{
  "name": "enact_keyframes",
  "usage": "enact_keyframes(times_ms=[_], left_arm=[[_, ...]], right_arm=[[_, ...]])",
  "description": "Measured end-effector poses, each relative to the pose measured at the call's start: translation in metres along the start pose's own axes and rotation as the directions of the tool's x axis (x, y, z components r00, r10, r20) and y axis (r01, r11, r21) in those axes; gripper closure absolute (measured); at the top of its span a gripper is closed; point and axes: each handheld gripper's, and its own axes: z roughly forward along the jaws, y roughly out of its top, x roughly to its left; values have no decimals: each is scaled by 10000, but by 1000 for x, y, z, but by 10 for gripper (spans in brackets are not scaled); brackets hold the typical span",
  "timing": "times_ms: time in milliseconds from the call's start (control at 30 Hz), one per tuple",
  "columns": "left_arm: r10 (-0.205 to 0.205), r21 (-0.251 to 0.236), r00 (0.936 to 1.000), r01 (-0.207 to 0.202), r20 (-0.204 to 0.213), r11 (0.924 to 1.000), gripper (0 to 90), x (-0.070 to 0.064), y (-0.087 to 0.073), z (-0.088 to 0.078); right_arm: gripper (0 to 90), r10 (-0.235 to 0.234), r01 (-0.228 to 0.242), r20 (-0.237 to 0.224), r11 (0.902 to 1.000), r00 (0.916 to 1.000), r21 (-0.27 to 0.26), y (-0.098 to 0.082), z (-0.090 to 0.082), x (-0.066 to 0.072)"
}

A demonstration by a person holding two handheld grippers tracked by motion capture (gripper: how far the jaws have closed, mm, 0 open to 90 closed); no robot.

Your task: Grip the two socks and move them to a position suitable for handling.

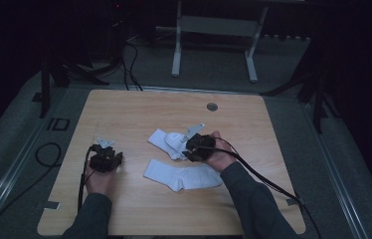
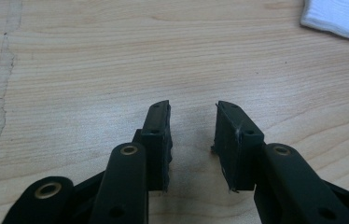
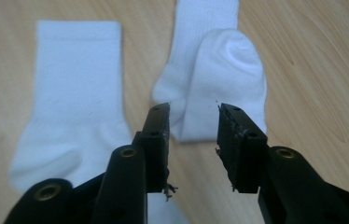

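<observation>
We're looking at some kind of lab. Bare wooden table [image 1: 124, 114], cables [image 1: 129, 69] everywhere, metal stand [image 1: 214, 30] behind.

The one readable marking is "ID", in dark letters on the grey floor surface [image 1: 57, 124] just left of the light wooden tabletop [image 1: 124, 109], towards its far left corner. Nothing can be read on the tabletop, on the white socks or on the black tools.
</observation>
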Motion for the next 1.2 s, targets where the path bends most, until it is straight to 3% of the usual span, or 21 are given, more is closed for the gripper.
enact_keyframes(times_ms=[167,267,567,667,900,1200], left_arm=[[0,14,10000,0,6,10000,658,0,0,0],[8,42,10000,-8,15,10000,657,0,0,0],[48,61,10000,-48,44,10000,657,0,0,0],[35,64,10000,-35,50,10000,657,0,0,0],[5,27,10000,-5,34,10000,657,0,0,-1],[18,54,10000,-19,26,10000,657,0,0,0]], right_arm=[[745,114,-111,-274,9999,9996,102,9,13,-5],[813,112,-92,-432,9988,9990,475,11,28,-5],[788,542,-496,-436,9938,9976,999,7,55,-13],[799,628,-535,-515,9847,9967,1661,1,67,-15],[804,507,-365,-624,9769,9968,2107,-7,60,-14],[778,686,-544,-443,9622,9967,2667,-25,44,-28]])
